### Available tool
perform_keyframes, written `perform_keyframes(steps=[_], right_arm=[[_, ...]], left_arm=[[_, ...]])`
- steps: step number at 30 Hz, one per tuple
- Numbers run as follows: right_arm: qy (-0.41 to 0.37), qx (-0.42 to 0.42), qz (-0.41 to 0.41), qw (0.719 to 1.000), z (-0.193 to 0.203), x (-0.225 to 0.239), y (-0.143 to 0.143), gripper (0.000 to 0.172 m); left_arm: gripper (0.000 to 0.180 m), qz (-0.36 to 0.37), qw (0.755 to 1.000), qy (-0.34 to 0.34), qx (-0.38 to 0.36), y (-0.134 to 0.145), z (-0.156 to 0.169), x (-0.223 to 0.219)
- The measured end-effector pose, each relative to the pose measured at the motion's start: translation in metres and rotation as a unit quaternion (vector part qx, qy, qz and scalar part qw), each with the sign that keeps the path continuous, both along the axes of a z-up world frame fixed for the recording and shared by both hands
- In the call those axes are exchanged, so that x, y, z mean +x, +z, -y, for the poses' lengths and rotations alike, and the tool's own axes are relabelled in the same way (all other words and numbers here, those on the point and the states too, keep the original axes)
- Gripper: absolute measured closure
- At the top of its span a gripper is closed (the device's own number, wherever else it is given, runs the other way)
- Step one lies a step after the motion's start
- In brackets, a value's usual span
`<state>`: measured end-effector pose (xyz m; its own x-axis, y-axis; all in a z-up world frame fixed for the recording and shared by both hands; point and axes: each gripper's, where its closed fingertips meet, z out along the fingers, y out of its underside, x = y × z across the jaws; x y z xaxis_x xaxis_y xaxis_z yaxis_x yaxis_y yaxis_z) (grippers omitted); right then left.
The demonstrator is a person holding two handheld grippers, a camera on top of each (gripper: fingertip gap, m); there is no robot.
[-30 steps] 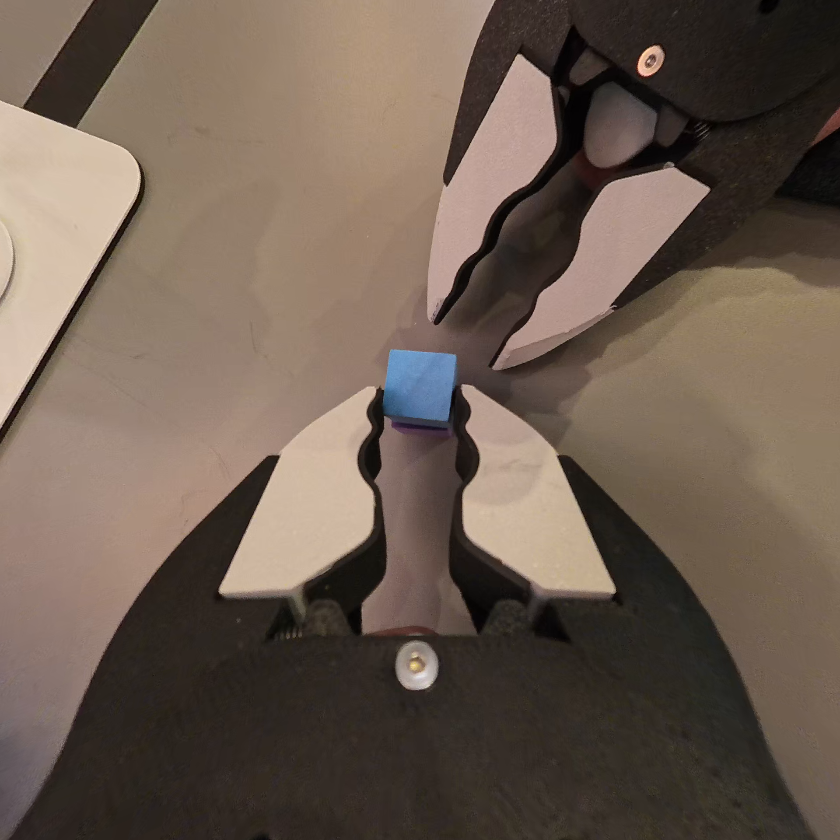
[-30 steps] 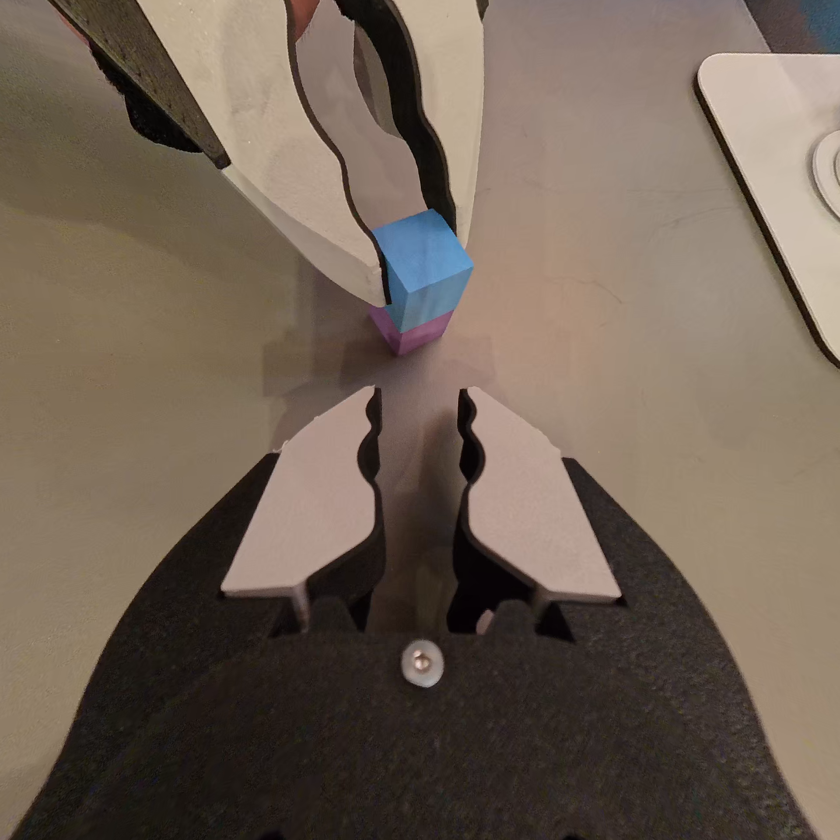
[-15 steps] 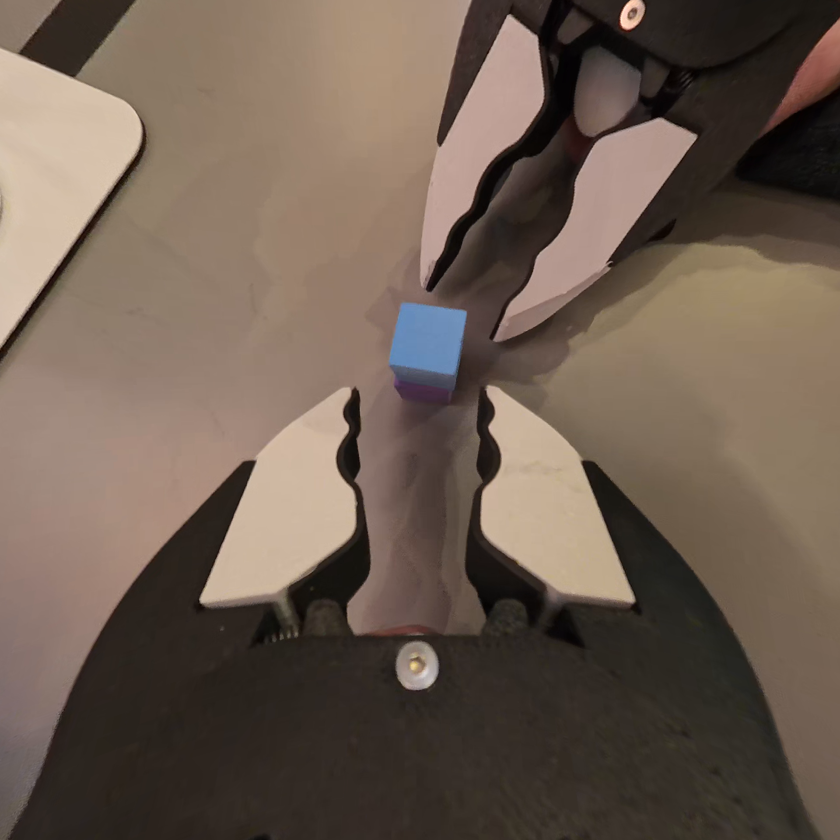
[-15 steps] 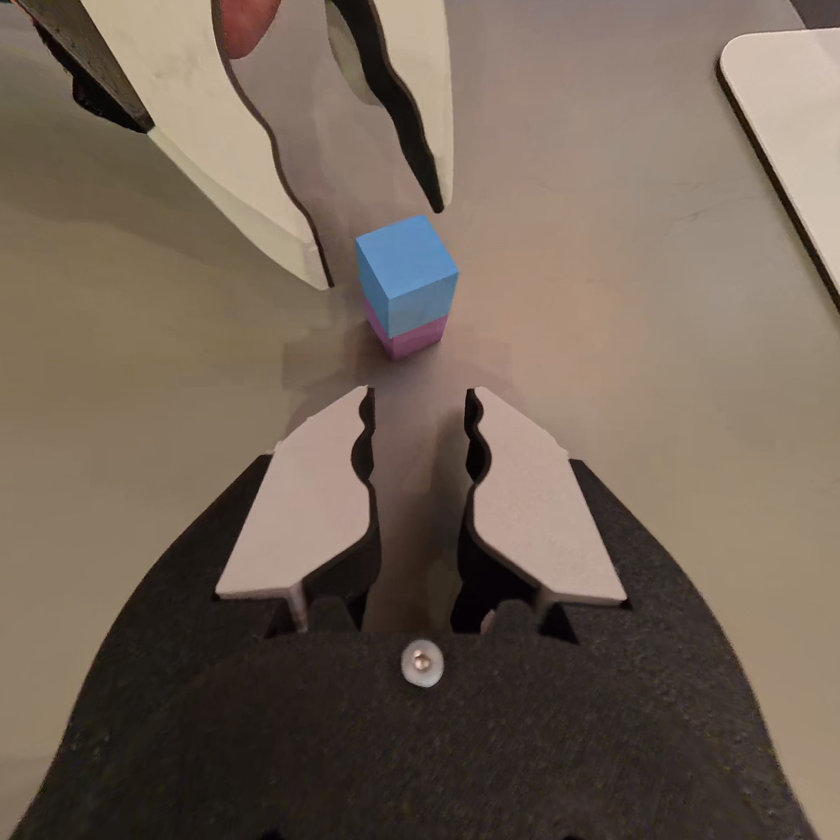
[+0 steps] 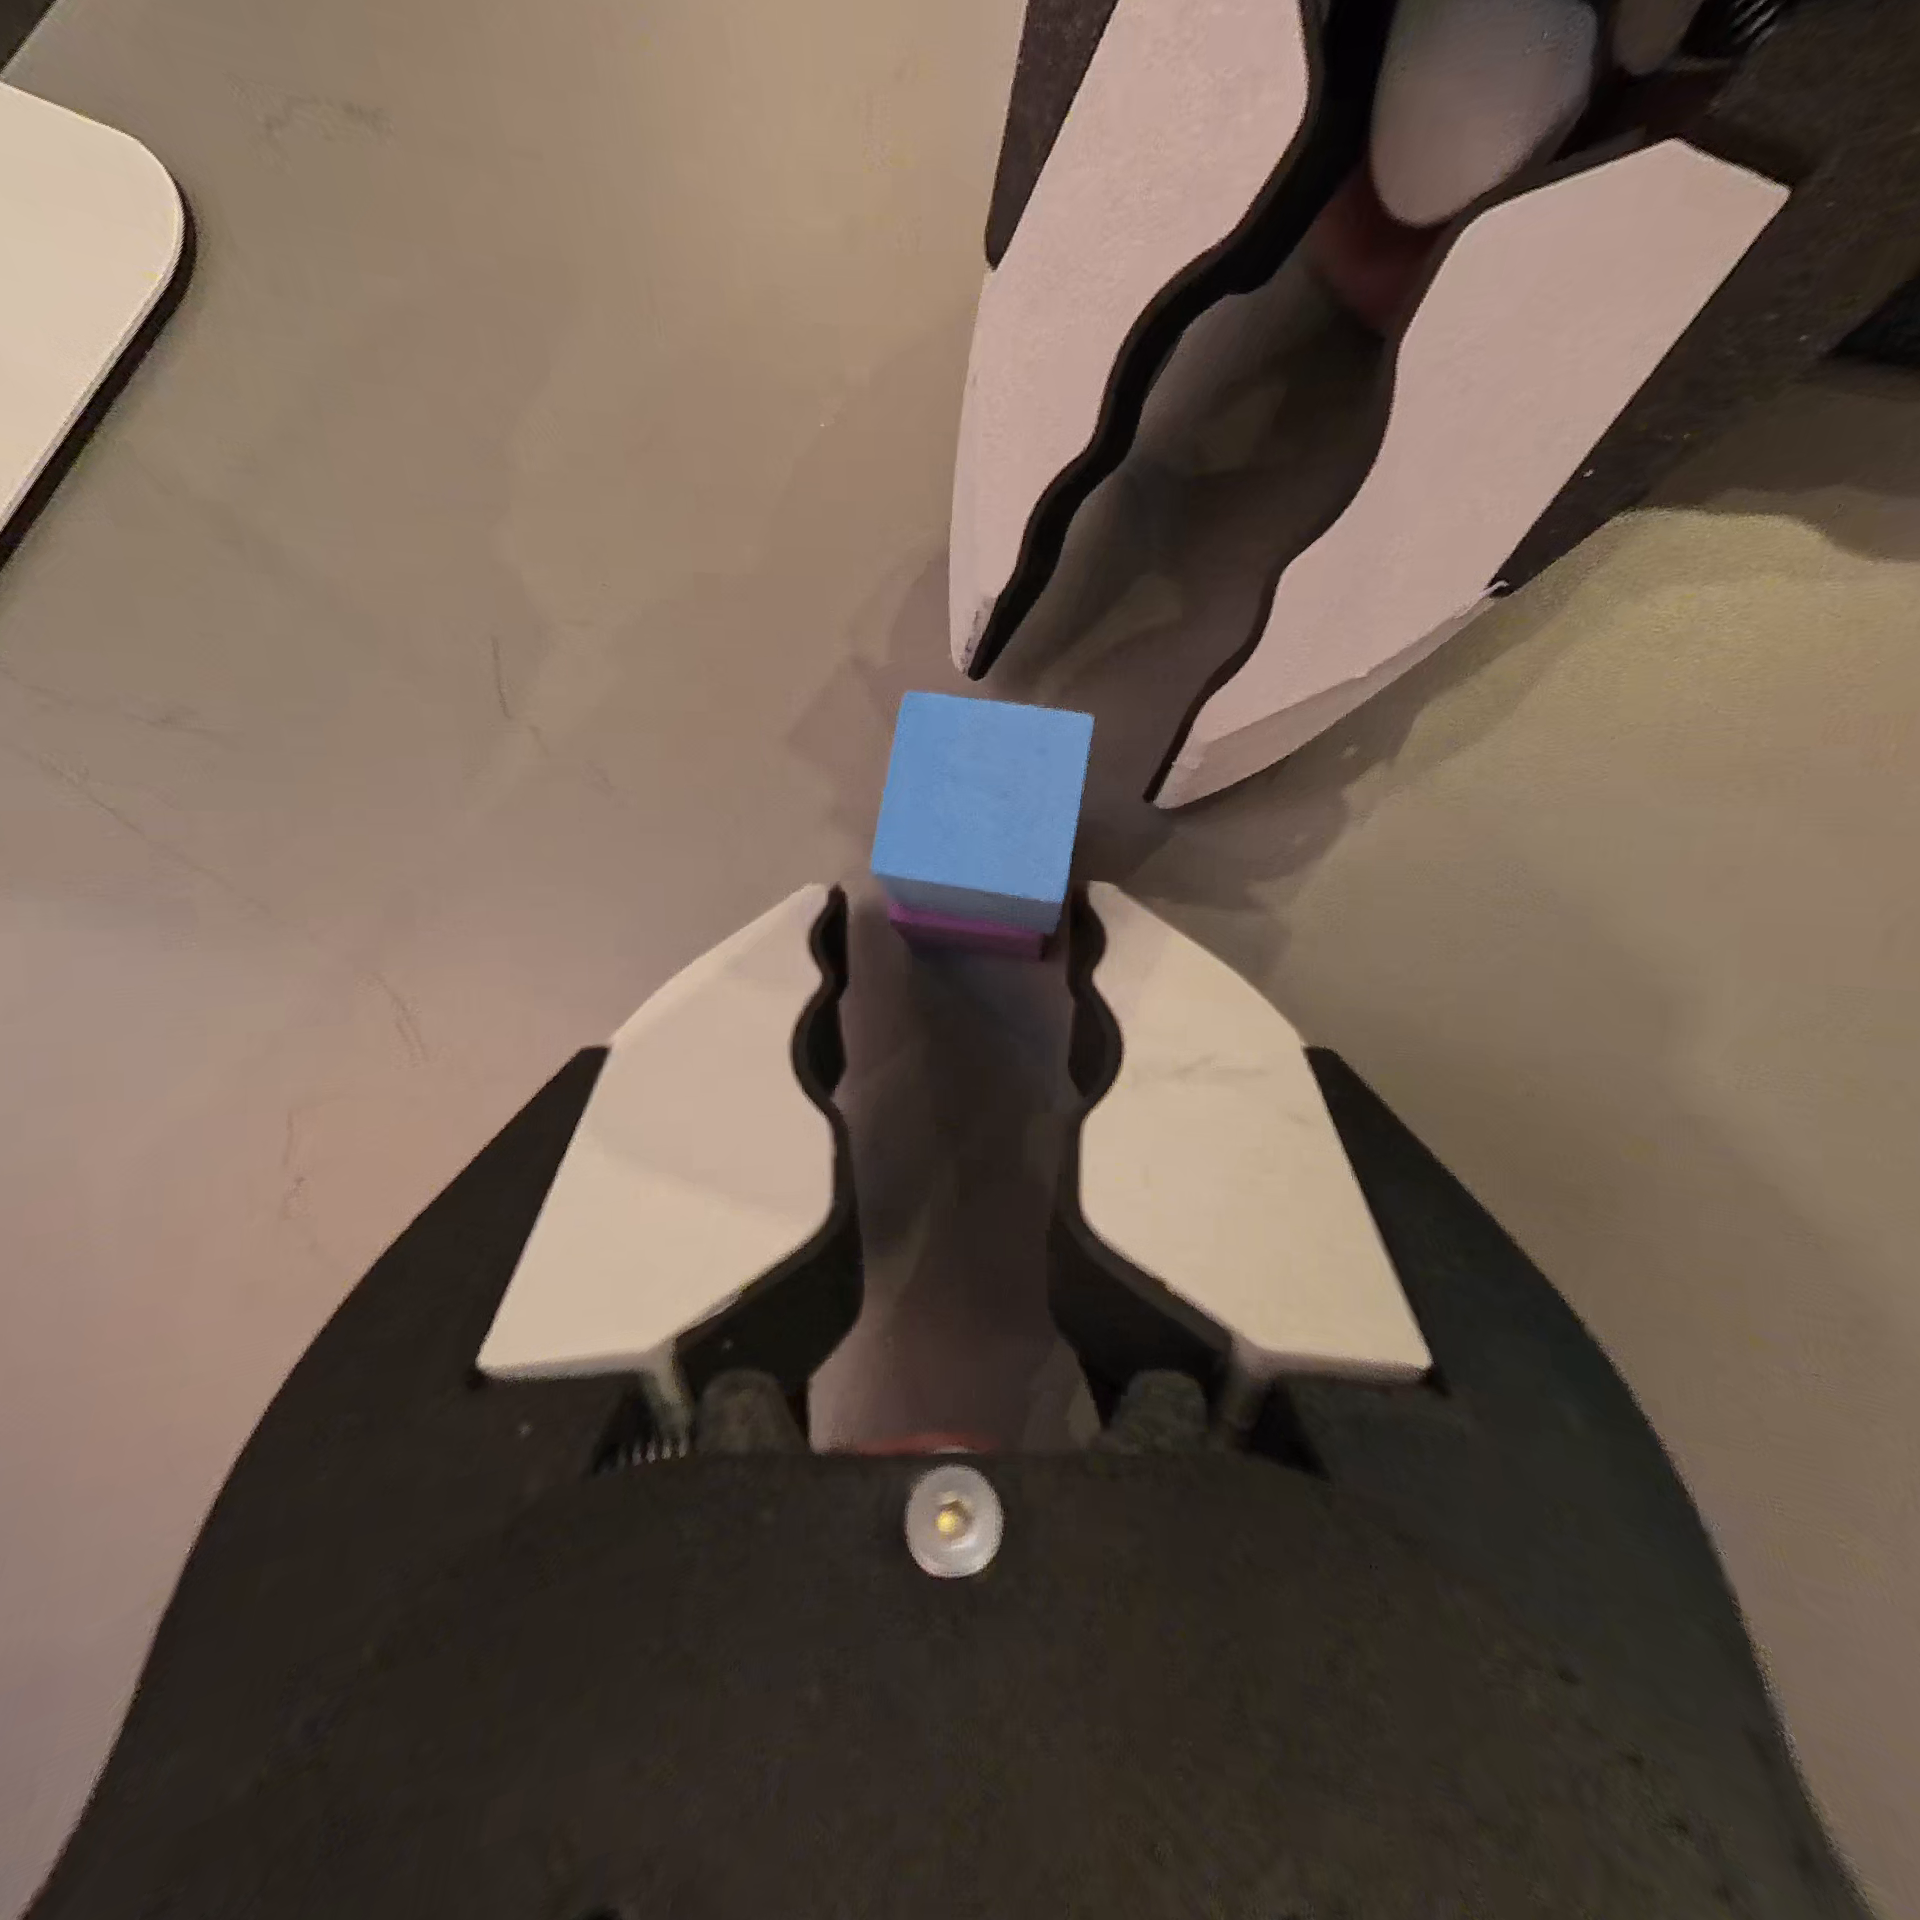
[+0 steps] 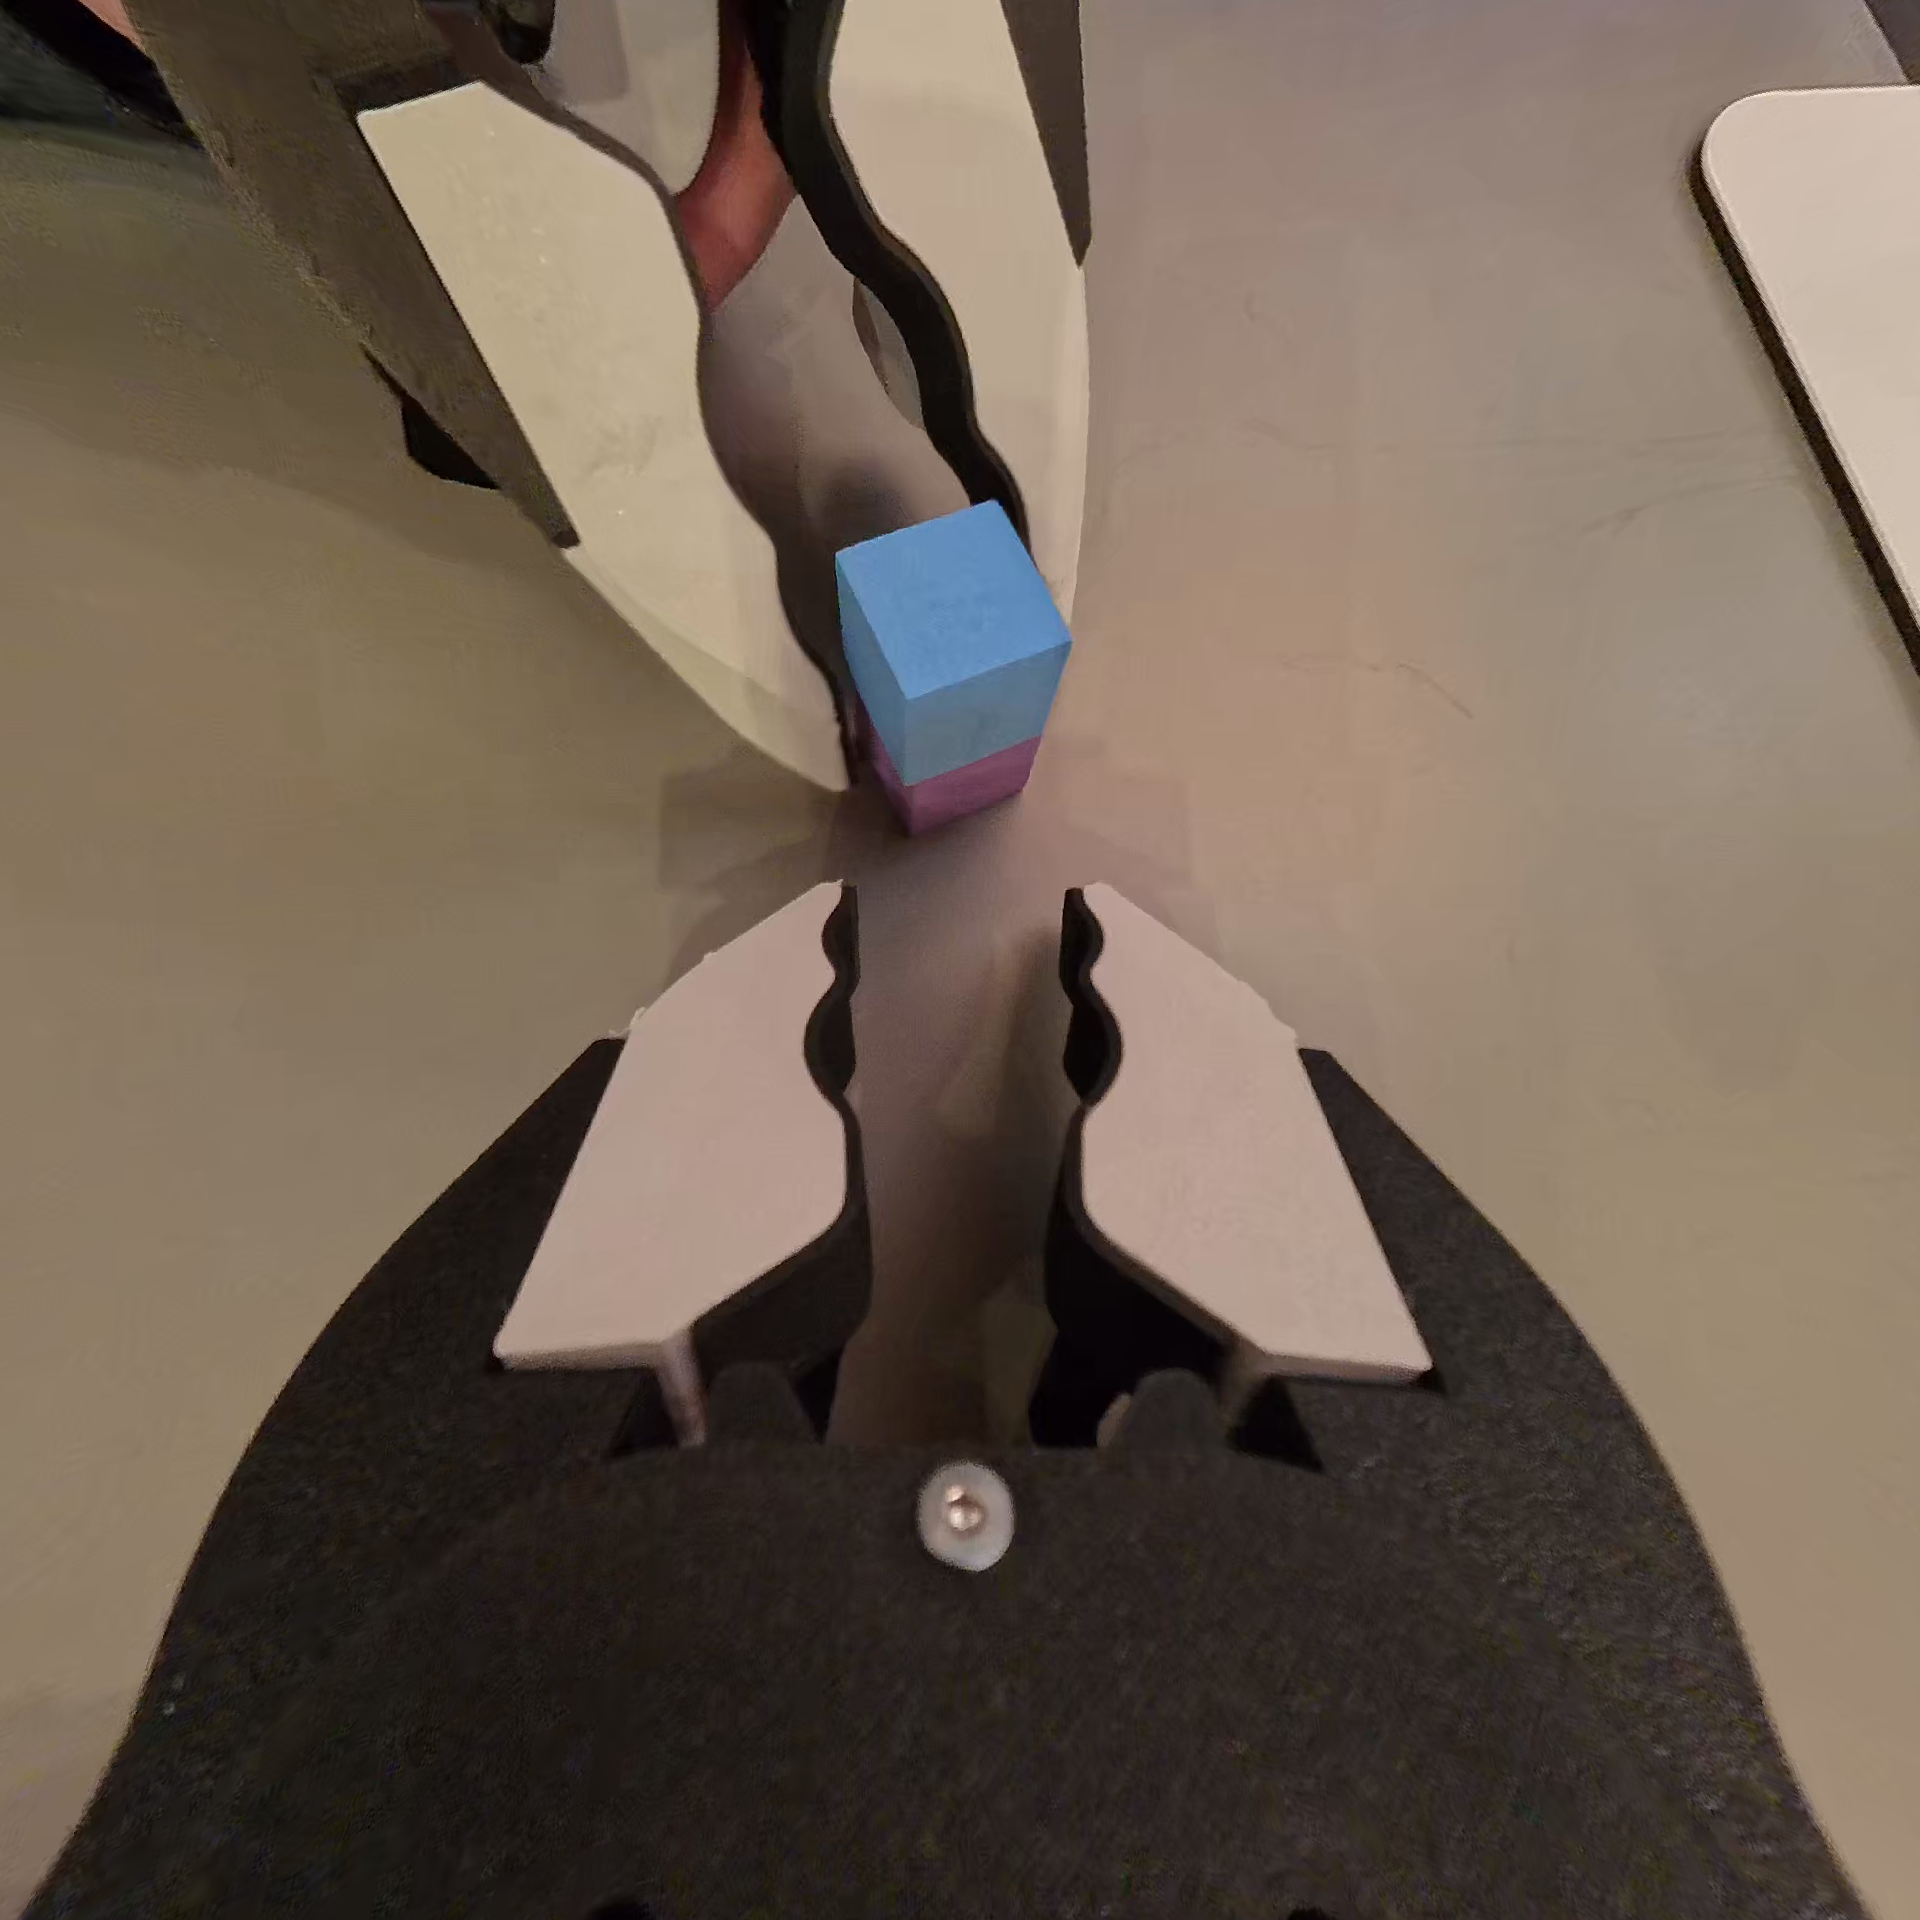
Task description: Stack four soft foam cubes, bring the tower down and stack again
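Note:
A blue foam cube [image 5: 982,800] sits on a purple foam cube [image 5: 966,932] on the grey table [image 5: 416,623]. My left gripper [image 5: 958,900] is open, and its tips flank the low part of this two-cube stack with a small gap on each side. The right wrist view shows the same stack, blue [image 6: 951,623] over purple [image 6: 961,795], with the left gripper's fingers [image 6: 623,416] on either side of it. My right gripper [image 6: 961,904] is open and empty, just short of the stack. It also shows in the left wrist view [image 5: 1070,727], beyond the cubes.
A white board with rounded corners lies at the table's edge, at the upper left in the left wrist view [image 5: 62,260] and at the upper right in the right wrist view [image 6: 1849,312]. My left and right fingertips are right by each other.
My left gripper let go of the blue cube on the purple one, drew back, then came forward and lower around the stack. My right gripper edged closer.

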<state>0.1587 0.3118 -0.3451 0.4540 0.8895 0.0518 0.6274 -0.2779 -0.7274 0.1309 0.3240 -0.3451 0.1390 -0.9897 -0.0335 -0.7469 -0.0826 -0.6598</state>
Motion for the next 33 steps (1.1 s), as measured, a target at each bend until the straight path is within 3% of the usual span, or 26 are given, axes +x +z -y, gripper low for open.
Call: perform_keyframes(steps=[2,8,14,19,23,33], right_arm=[[0.001,0.000,0.000,1.000,0.000,0.000,0.000,0.135],[-0.001,0.009,-0.004,1.000,0.000,0.000,0.002,0.135],[0.017,0.037,-0.104,0.994,-0.003,-0.018,0.035,0.129],[0.030,0.037,-0.087,0.995,-0.015,-0.026,0.030,0.130],[0.046,0.033,-0.105,0.993,-0.017,-0.028,0.034,0.143],[0.074,0.035,-0.107,0.991,-0.014,-0.030,0.035,0.144]], left_arm=[[0.151,0.002,1.000,-0.008,-0.001,0.000,0.001,0.000],[0.153,-0.004,0.999,-0.041,0.005,0.000,0.001,0.000],[0.153,-0.004,0.998,-0.065,0.002,0.000,0.001,0.001],[0.153,-0.003,0.996,-0.084,-0.001,0.000,0.001,0.001],[0.153,0.000,0.996,-0.091,-0.004,-0.001,0.001,0.001],[0.153,0.001,0.995,-0.101,-0.008,-0.005,0.002,0.001]])
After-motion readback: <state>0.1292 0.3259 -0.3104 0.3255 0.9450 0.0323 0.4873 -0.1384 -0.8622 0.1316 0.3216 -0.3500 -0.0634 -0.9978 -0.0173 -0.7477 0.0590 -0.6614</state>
